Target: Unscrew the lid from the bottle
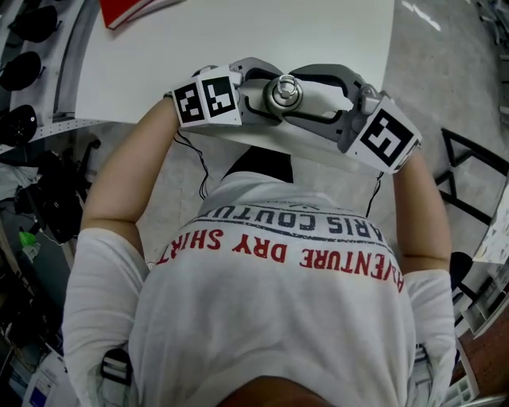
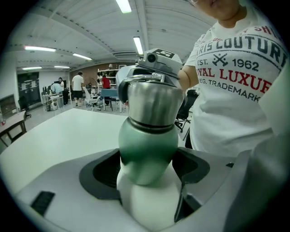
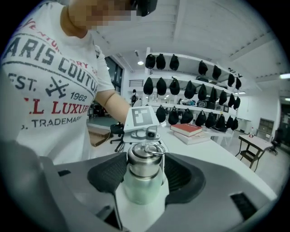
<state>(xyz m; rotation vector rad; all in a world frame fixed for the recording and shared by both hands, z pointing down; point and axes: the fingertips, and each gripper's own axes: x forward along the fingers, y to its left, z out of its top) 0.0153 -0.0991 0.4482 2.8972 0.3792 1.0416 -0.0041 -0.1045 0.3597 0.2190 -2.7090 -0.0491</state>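
The broad white table point(image 1: 238, 32) fills the top of the head view, and you are working just over its near edge. A flat red book point(image 1: 127, 9) lies at the far left of the tabletop. In the right gripper view, a stack of red-covered books point(image 3: 188, 130) sits on the table well beyond the jaws. Your white printed T-shirt point(image 1: 270, 318) takes up the lower half of the head view, with both forearms reaching forward from it.

You hold the two tools nose to nose, with the marker cubes turned outward. Your left gripper point(image 1: 254, 91) point(image 2: 147, 167) is pinching the pale green metal bottle point(image 2: 147, 149) point(image 3: 141, 188). Its dark pads press on both sides of the rounded body, below the shoulder. The bottle is off the table, carried between the two tools, and its top is tilted up toward your head camera.

Your right gripper point(image 1: 318, 99) point(image 3: 142, 170) comes in from the other side. Its jaws sit slightly parted around the brushed steel lid point(image 1: 284, 91) point(image 2: 152, 106) point(image 3: 144, 165). One pad lies against the lid, and a thin pale sliver shows between the lid and the other pad. The lid is bracketed rather than squeezed, and it is still seated on the bottle's neck.

A small steel ring point(image 3: 154, 148) lies across the top of the lid.
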